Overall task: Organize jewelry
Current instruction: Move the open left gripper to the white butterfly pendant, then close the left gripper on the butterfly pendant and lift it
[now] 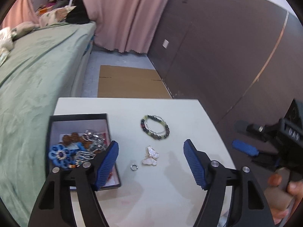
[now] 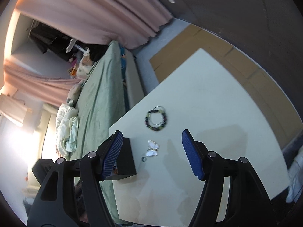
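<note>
Beside the box (image 1: 79, 117) on the table (image 1: 180, 113) lie a ring (image 1: 134, 167), butterfly brooch (image 1: 151, 156) and beaded bracelet (image 1: 155, 127); left gripper (image 1: 150, 162) and right gripper (image 2: 151, 153) hover released, empty.

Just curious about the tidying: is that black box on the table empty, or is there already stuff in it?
Partly full. The black box is open-topped and holds a pile: a blue flower piece, brown beads, silvery chains.

Bare table (image 1: 180, 185) right of the butterfly brooch (image 1: 151, 156); black box (image 1: 79, 116) blocks left
</note>
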The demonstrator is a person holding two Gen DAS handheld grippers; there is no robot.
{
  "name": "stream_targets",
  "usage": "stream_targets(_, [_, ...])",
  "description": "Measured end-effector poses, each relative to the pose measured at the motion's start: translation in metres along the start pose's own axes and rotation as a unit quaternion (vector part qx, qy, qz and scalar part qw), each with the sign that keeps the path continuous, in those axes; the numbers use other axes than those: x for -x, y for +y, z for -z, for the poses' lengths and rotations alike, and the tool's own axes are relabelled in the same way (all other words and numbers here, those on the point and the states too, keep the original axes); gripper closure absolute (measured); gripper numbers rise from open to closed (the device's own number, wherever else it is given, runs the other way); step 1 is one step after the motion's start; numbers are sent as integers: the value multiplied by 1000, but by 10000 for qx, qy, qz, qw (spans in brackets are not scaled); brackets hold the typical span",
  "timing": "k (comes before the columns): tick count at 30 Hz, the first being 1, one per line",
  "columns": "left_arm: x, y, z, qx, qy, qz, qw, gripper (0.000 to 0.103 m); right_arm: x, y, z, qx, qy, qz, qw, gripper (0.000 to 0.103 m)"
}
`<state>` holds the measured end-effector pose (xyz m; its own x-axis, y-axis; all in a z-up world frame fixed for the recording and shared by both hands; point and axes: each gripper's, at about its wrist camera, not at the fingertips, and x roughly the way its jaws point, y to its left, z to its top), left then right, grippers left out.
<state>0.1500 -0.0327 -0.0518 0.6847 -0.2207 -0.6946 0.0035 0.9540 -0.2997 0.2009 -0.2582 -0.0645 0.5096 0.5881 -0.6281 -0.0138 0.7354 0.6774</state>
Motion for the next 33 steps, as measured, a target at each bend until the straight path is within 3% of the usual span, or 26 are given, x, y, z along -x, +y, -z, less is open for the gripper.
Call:
stream_targets(5, [-28, -15, 9, -310, 262, -91, 9991, 44, 7, -9, -8, -71, -43, 18, 10000, 34])
stream_targets(14, [-70, -30, 19, -727, 554, -405, 9950, 48, 9, -20, -12, -228, 27, -10, 9997, 34])
stream_targets(20, [-89, -36, 22, -978, 507, -1037, 9885, 48, 11, -21, -14, -269, 25, -52, 9996, 34])
stream_targets(25, [-99, -50, 30, -1193, 567, -847, 9876, 48, 11, -20, -14, -255, 24, -86, 9996, 34])
stream_targets(33, [-110, -48, 35, -1225, 609, -1113, 9843, 42, 10, -20, -15, -227, 62, -89, 9997, 34])
